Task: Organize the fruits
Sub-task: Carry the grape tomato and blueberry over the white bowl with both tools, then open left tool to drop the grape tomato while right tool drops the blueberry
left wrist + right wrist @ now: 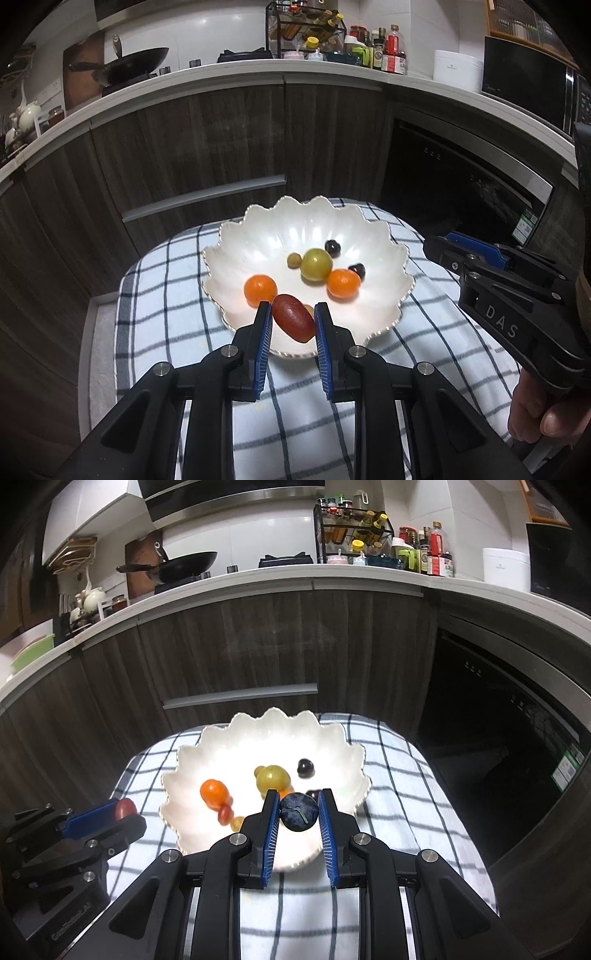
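A white scalloped bowl [258,236] [332,746] sits on a checked cloth. My left gripper [291,314] is shut on an oblong red fruit [293,321], held above the bowl's near rim. In the right wrist view my right gripper [298,806] is shut on a dark blue plum [298,811] over the bowl's near right side. Inside the bowl lie a green fruit [316,264], two oranges [260,288] [343,283], a small yellowish fruit [294,260] and two dark grapes [332,247] [357,269]. The left gripper [122,812] also shows at the left edge there.
The checked cloth [166,280] covers a small rounded table with dark cabinet fronts [184,147] just behind it. A dark oven door [498,746] stands at the right. The worktop above carries a wok [184,566], bottles and a spice rack [354,528]. A person's hand [535,413] holds the right gripper's handle.
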`<state>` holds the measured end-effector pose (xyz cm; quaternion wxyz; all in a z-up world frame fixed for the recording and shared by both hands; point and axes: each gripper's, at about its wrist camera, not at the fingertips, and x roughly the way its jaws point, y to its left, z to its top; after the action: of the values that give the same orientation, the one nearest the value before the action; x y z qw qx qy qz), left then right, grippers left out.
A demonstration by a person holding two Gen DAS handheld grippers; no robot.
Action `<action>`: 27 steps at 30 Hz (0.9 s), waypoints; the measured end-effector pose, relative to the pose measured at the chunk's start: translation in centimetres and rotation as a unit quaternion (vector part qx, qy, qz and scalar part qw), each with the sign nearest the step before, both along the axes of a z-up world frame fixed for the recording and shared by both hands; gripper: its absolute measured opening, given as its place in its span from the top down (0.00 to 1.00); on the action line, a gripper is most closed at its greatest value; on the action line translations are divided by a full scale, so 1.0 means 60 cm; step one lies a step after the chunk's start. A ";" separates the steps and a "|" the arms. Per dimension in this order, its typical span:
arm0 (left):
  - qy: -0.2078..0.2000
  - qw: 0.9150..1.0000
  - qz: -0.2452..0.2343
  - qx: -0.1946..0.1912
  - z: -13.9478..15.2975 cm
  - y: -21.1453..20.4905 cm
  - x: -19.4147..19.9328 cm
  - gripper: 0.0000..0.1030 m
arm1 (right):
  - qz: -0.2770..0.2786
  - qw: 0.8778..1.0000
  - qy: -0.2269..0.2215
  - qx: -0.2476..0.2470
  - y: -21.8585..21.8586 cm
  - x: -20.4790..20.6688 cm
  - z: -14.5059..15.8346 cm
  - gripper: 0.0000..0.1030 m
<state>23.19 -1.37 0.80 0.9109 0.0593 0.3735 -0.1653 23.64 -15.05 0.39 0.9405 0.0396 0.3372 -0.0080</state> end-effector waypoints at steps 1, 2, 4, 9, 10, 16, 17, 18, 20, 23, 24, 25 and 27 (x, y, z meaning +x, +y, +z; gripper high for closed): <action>0.000 1.000 0.002 0.000 0.001 0.001 0.005 0.77 | 0.000 1.000 -0.001 0.000 0.001 0.005 0.002 0.78; -0.001 1.000 0.005 0.000 0.003 0.003 0.012 0.77 | 0.002 1.000 -0.001 0.000 0.001 0.010 0.003 0.78; -0.002 1.000 0.009 -0.001 0.005 0.005 0.023 0.77 | 0.003 1.000 -0.005 -0.002 0.003 0.022 0.007 0.78; -0.005 1.000 0.016 -0.006 0.007 0.009 0.052 0.77 | 0.015 1.000 -0.013 -0.003 0.008 0.052 0.015 0.78; -0.004 1.000 0.018 -0.006 0.007 0.009 0.057 0.77 | 0.017 1.000 -0.013 -0.004 0.009 0.060 0.016 0.78; -0.002 0.999 0.033 -0.014 0.003 0.014 0.098 0.77 | 0.029 0.999 -0.017 -0.011 0.013 0.101 0.019 0.78; -0.002 0.999 0.034 -0.014 0.002 0.013 0.106 0.77 | 0.030 0.999 -0.017 -0.011 0.013 0.108 0.019 0.78; -0.003 0.999 0.035 -0.014 0.002 0.012 0.111 0.77 | 0.032 0.999 -0.016 -0.011 0.013 0.115 0.018 0.78; -0.003 0.999 0.038 -0.014 -0.001 0.010 0.123 0.77 | 0.035 0.999 -0.013 -0.011 0.013 0.129 0.016 0.78; -0.002 0.999 0.043 -0.013 -0.008 0.010 0.140 0.77 | 0.041 0.999 -0.008 -0.013 0.012 0.149 0.010 0.78; -0.001 0.999 0.044 -0.012 -0.011 0.009 0.143 0.77 | 0.045 0.999 -0.002 -0.010 0.011 0.158 0.006 0.78; 0.001 0.999 0.045 -0.011 -0.014 0.007 0.146 0.77 | 0.047 0.999 0.002 -0.008 0.011 0.164 0.003 0.78; 0.006 0.999 0.047 -0.010 -0.024 0.007 0.154 0.77 | 0.049 0.999 0.012 -0.007 0.009 0.177 -0.005 0.78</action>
<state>32.42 -0.94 -0.64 0.9159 0.0311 0.3798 -0.1265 34.26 -14.49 0.08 0.9361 0.0168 0.3497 0.0350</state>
